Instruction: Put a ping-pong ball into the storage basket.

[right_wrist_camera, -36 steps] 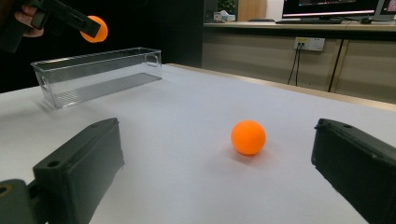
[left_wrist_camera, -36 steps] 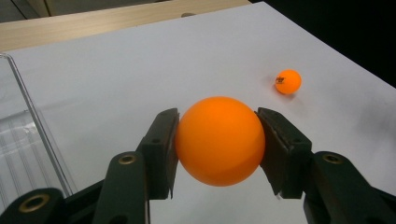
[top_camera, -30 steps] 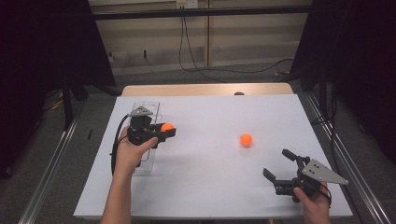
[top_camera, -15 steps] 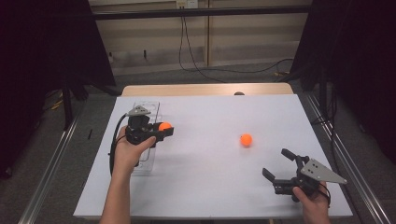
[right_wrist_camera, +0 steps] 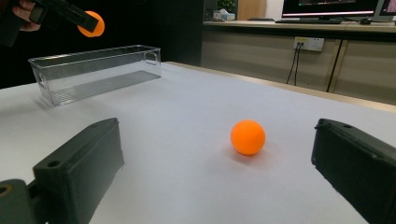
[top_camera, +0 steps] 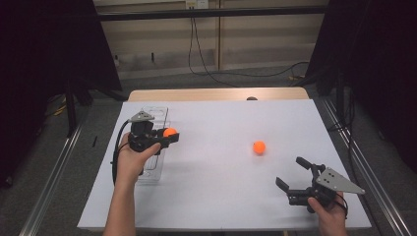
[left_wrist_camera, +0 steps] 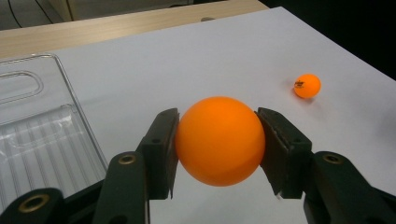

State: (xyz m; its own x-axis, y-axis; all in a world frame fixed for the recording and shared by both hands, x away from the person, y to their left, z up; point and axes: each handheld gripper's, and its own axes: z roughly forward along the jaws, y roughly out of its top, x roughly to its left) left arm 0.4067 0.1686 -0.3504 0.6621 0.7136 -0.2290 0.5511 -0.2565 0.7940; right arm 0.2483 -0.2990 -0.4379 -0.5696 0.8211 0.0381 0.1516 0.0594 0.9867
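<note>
Left gripper point(left_wrist_camera: 217, 140) clamps ball point(left_wrist_camera: 219, 140) beside bin point(top_camera: 153, 147); right gripper point(top_camera: 295, 173), wide open, empty. Next: release over bin.

Left gripper point(top_camera: 169, 135), at centre-left of the high view, jaws clamped, forearm entering from the bottom edge. Right gripper point(top_camera: 294, 173), at lower right, jaws spread wide, hand point(top_camera: 330, 215) gripping its rear.

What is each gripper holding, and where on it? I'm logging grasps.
Left gripper clamps an orange ball across its middle, jaws on opposite sides. Right gripper is open, holding nothing.
</note>
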